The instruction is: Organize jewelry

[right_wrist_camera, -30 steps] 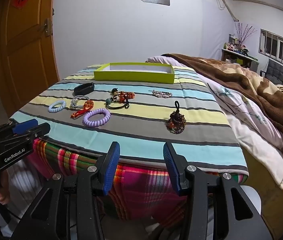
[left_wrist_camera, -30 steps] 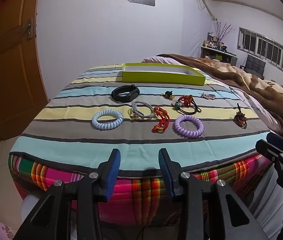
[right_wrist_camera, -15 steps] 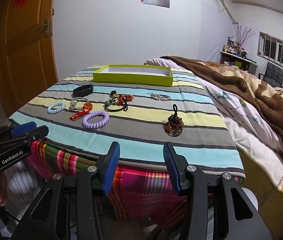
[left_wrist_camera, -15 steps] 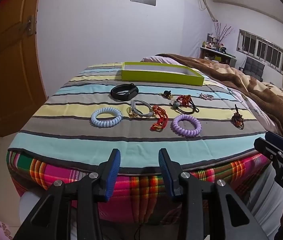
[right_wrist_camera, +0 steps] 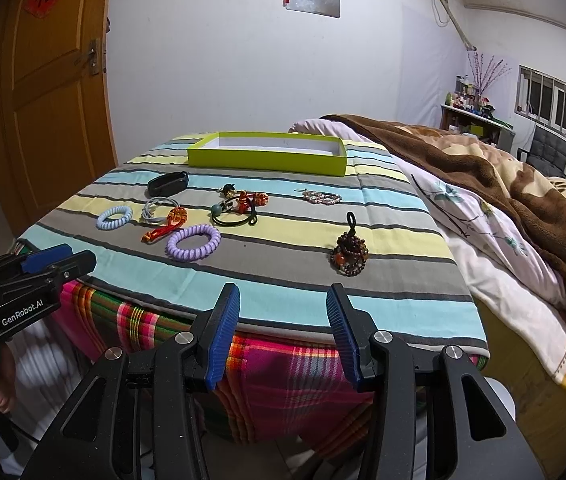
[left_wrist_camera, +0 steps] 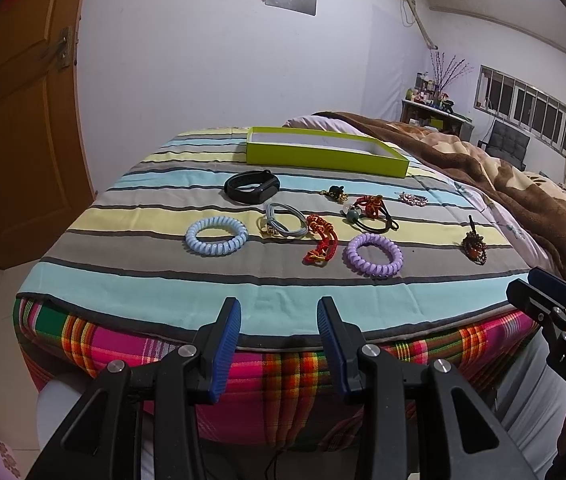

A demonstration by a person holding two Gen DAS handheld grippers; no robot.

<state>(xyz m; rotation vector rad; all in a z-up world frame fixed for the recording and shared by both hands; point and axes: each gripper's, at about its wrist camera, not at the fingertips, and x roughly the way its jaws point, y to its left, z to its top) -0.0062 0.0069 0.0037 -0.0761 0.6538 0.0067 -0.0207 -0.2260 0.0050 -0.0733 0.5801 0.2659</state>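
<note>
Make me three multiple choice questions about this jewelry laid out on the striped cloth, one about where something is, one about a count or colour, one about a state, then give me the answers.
1. Where is the green box?
A. at the far end of the striped cloth, beyond the jewelry
B. at the near edge, by the grippers
C. on the brown blanket

2. How many spiral coil hair ties lie on the cloth?
A. one
B. two
C. four

3. What state is the left gripper in?
A. shut on a bracelet
B. open, holding nothing
C. shut, empty

Answers:
1 A, the box sits behind the black band.
2 B, a blue coil tie and a purple coil tie.
3 B, its jaws stand apart with only cloth between them.
</note>
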